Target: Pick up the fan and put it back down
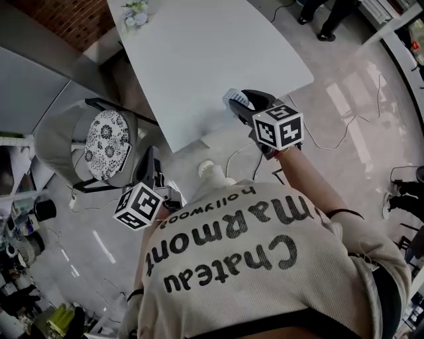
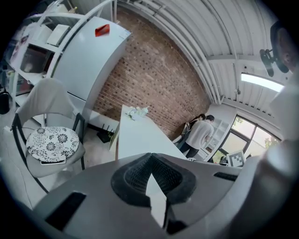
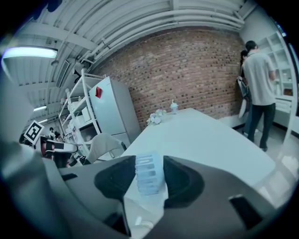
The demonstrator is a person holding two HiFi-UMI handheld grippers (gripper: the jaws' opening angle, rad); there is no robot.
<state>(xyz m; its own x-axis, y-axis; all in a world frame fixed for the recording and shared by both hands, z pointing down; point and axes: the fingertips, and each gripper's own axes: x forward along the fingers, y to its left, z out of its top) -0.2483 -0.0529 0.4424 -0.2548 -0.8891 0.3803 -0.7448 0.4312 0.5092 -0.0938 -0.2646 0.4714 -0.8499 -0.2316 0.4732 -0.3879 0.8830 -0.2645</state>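
The fan [image 3: 148, 175] is a small pale-blue ribbed thing. It sits between the dark pads of my right gripper [image 3: 149, 169], which is shut on it. In the head view the fan [image 1: 232, 98] hangs at that gripper's [image 1: 237, 104] tip, just above the near edge of the white table [image 1: 199, 59]. My left gripper [image 1: 152, 154] is off the table's near left corner, beside a chair. Its jaws [image 2: 150, 161] meet at the tips and hold nothing.
A grey chair with a black-and-white patterned cushion [image 1: 106, 144] stands left of the table. White flowers [image 1: 134, 12] and a cup [image 3: 174, 107] sit at the table's far end. A white fridge [image 3: 114, 109] and shelves line the brick wall. People [image 3: 257, 74] stand far right. Cables [image 1: 331, 139] cross the floor.
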